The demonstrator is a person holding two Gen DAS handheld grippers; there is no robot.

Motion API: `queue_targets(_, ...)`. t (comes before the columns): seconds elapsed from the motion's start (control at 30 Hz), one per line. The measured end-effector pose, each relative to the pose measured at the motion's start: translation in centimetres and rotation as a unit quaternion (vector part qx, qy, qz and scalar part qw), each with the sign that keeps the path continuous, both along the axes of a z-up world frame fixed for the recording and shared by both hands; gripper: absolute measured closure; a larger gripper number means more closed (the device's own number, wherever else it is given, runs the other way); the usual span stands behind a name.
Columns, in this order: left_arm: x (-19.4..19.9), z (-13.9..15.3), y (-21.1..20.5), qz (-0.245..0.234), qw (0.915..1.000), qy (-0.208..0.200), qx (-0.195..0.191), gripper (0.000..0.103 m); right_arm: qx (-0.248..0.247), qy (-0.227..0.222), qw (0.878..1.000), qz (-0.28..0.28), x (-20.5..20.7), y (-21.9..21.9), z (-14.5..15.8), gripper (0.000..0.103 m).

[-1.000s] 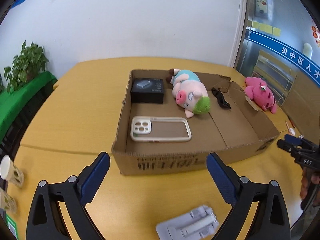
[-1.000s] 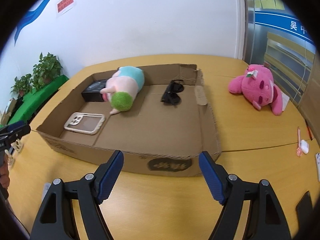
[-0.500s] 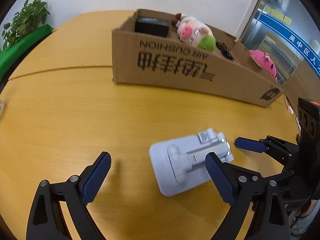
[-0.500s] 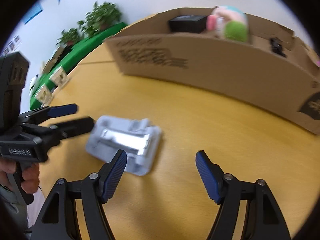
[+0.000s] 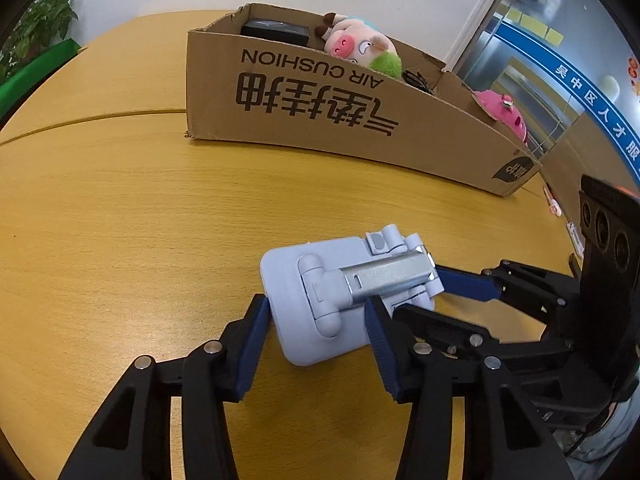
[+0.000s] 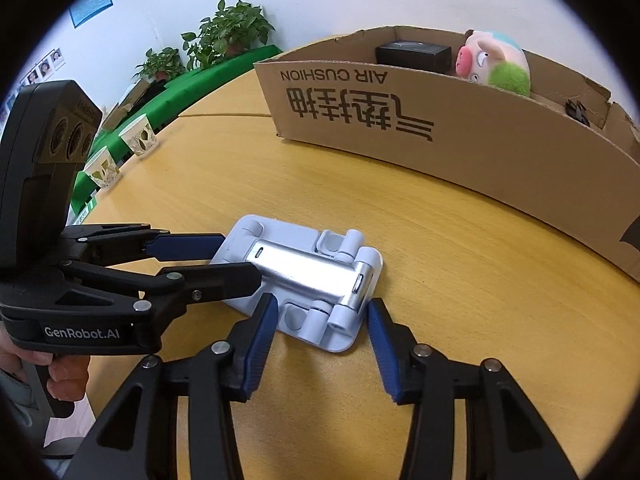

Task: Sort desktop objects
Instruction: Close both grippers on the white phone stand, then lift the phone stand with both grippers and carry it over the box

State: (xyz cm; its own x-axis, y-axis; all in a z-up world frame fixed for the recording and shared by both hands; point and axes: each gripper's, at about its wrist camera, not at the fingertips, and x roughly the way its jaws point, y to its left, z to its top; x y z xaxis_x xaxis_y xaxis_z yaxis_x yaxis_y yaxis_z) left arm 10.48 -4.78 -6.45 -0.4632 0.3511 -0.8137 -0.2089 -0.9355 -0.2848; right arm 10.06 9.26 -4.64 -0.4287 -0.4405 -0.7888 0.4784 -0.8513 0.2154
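A folded pale-blue phone stand point(image 5: 344, 288) with a silver arm lies flat on the wooden table; it also shows in the right wrist view point(image 6: 308, 280). My left gripper point(image 5: 316, 320) has closed its blue pads against the stand's two sides at one end. My right gripper point(image 6: 322, 320) straddles the opposite end, its pads close to the stand's sides; contact is unclear. Each gripper shows in the other's view, the right one point(image 5: 424, 292) and the left one point(image 6: 236, 258). The cardboard box point(image 5: 320, 100) stands behind.
The box holds a pig plush point(image 5: 360, 50), a black box point(image 5: 276, 30) and black sunglasses point(image 5: 418, 80). A pink plush point(image 5: 504, 114) lies beyond it. Paper cups point(image 6: 138, 140) and potted plants point(image 6: 228, 28) stand at the table's left edge.
Both grippers dropped from above the box to the table and moved in on the phone stand. Both jaws narrowed from wide open to the stand's width.
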Motion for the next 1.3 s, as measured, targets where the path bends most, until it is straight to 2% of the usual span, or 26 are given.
queue_targets(0.07,0.1,0.2,0.1,-0.003,1.0000,0.003,-0.009,0.065,0.002,0.002,1.000,-0.008,-0.1,0.2,0.1,0.061)
queue_targets(0.2,-0.1,0.2,0.6,-0.001,1.0000,-0.004,0.000,0.066,0.009,0.009,1.000,-0.013,0.3,0.6,0.2,0.062)
queue_targets(0.33,0.0,1.7,1.4,-0.004,0.9999,0.012,0.002,0.066,0.001,0.019,0.999,-0.030,0.5,1.7,1.2,0.062)
queue_targets(0.53,-1.0,7.9,3.5,-0.025,0.9959,0.086,0.013,0.066,-0.019,0.095,0.993,-0.068,1.1,4.2,6.4,0.062)
queue_targets(0.7,-3.1,14.5,6.3,-0.060,0.9836,0.169,0.014,0.067,-0.028,0.176,0.978,-0.105,0.7,6.8,12.2,0.062)
queue_targets(0.8,-3.8,17.3,7.6,-0.077,0.9759,0.203,0.017,0.067,-0.030,0.216,0.967,-0.132,0.5,8.3,15.2,0.062)
queue_targets(0.9,-4.5,19.1,9.2,-0.094,0.9691,0.227,0.018,0.067,-0.035,0.238,0.959,-0.151,0.2,9.8,16.8,0.062)
queue_targets(1.07,-6.0,19.9,11.5,-0.112,0.9660,0.232,0.019,0.067,-0.031,0.248,0.951,-0.180,-0.6,12.1,17.7,0.063)
queue_targets(1.2,-8.0,19.3,13.1,-0.128,0.9680,0.214,0.028,0.067,-0.025,0.242,0.950,-0.198,-1.1,13.7,17.1,0.063)
queue_targets(1.3,-8.9,18.7,14.1,-0.133,0.9691,0.207,0.019,0.067,-0.024,0.230,0.951,-0.206,-2.1,14.5,16.3,0.063)
